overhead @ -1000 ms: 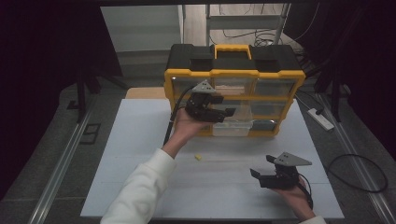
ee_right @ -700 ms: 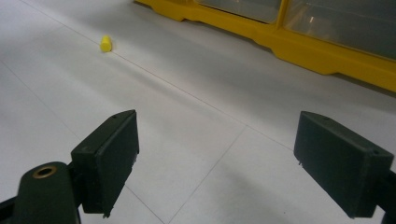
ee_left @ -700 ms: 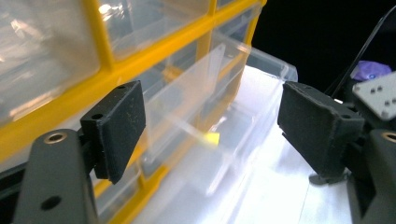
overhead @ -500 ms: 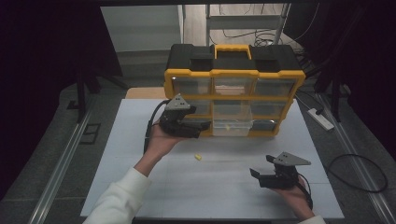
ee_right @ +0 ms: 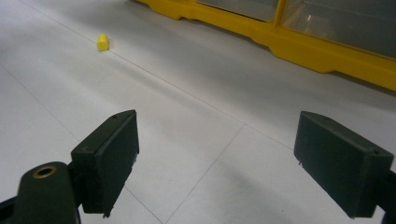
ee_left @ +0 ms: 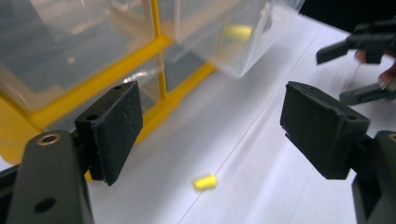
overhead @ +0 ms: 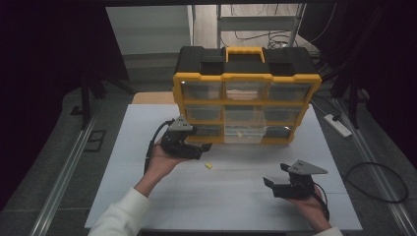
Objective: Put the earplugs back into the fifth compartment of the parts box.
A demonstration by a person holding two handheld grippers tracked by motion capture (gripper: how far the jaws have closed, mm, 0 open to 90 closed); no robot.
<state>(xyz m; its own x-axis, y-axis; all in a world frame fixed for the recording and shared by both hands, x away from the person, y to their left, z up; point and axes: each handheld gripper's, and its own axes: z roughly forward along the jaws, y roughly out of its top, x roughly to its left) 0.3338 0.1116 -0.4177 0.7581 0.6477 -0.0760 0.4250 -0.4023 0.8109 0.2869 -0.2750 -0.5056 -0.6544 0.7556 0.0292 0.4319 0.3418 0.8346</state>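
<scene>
The right gripper (overhead: 290, 185) rests low on the white table (overhead: 246, 206), close to the person, and its jaws stand wide apart with nothing between them. A bit farther in, the left gripper (overhead: 189, 147) hangs just above the table, and its jaws have just been opening; they are wide now and hold nothing. The little yellow piece (overhead: 208, 166) lies on the table just in front of those jaws, near them but not touching. In the left gripper view the yellow piece (ee_left: 205, 181) sits low between the two black pads, a little way ahead. It looks like the step now is picking it up. For that, the left gripper would need to go down, bring one pad to each side of the piece and squeeze gently, because it is small and round and could roll away. Behind it stands the yellow and black box (overhead: 246, 105) with clear drawers. One clear drawer (overhead: 244, 132) in the bottom row is pulled out a little, and another yellow bit (overhead: 239, 133) lies inside it, so the piece probably belongs there. The table is flat, white and plain. Past the box the room is dim, with a grey floor, metal rails, cables and a white power strip (overhead: 337, 125).
</scene>
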